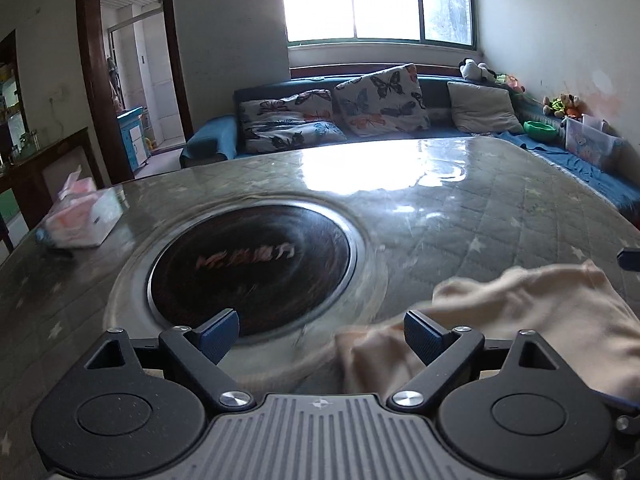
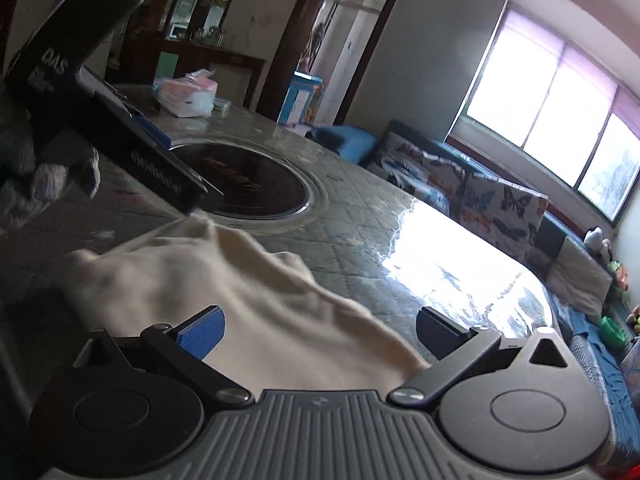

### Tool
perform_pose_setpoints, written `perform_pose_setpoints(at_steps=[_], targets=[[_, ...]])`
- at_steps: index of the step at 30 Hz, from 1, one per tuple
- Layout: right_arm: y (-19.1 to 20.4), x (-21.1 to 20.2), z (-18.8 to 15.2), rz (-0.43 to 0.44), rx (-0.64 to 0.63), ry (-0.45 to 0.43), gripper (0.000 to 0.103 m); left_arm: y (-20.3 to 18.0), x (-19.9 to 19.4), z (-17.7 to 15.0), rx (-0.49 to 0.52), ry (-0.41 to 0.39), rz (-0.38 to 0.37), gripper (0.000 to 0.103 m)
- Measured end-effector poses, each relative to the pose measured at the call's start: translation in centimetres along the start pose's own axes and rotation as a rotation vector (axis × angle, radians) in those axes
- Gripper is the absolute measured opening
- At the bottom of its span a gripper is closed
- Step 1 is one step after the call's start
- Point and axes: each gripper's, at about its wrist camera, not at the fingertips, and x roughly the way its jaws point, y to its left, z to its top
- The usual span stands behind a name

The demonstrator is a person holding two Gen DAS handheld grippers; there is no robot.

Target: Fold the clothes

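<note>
A cream garment (image 1: 532,312) lies rumpled on the table (image 1: 480,208) at the lower right of the left wrist view. My left gripper (image 1: 322,334) is open over the table, its right finger at the garment's left edge and nothing between the jaws. In the right wrist view the same garment (image 2: 224,288) spreads under and ahead of my right gripper (image 2: 320,330), which is open above it. The left gripper's body (image 2: 100,120), held by a gloved hand, shows at the upper left of that view, past the garment's far edge.
A round black hotplate (image 1: 256,268) is set into the middle of the table. A tissue pack (image 1: 84,216) lies at the table's far left. A blue sofa with butterfly cushions (image 1: 360,112) stands behind the table under the window.
</note>
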Motion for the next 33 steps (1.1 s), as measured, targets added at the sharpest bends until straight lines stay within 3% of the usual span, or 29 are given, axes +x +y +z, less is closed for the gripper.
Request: perform_pose_setpoints(at_steps=[8,19,24,29,33], targets=[[3.2,-0.8,-1.3,-0.084,-0.138,-0.051,0.103,0.7,-3.0,-4.3,-0.038,0.034,-0.043,0.092],[4.5,-1.1,-0.5,-0.056,-0.155,-0.047,0.103,1.1,-3.3,-6.0,-0.029,0.048,-0.044,0.092],[5.3,-1.7,0.9,0.054,-0.183,-0.069,0.102,3.4,-3.7,-5.3,-0.116,0.036,-0.004,0.092],[7.7,-1.2,2.1,0.207,-0.218,-0.062,0.089,5.9,-3.7,-4.5,-0.229,0.042,0.015,0.092],[9.3,-0.8,2.8,0.297,-0.264,-0.055,0.075,6.7,-3.4,-4.3,-0.311,0.069,-0.012,0.092]])
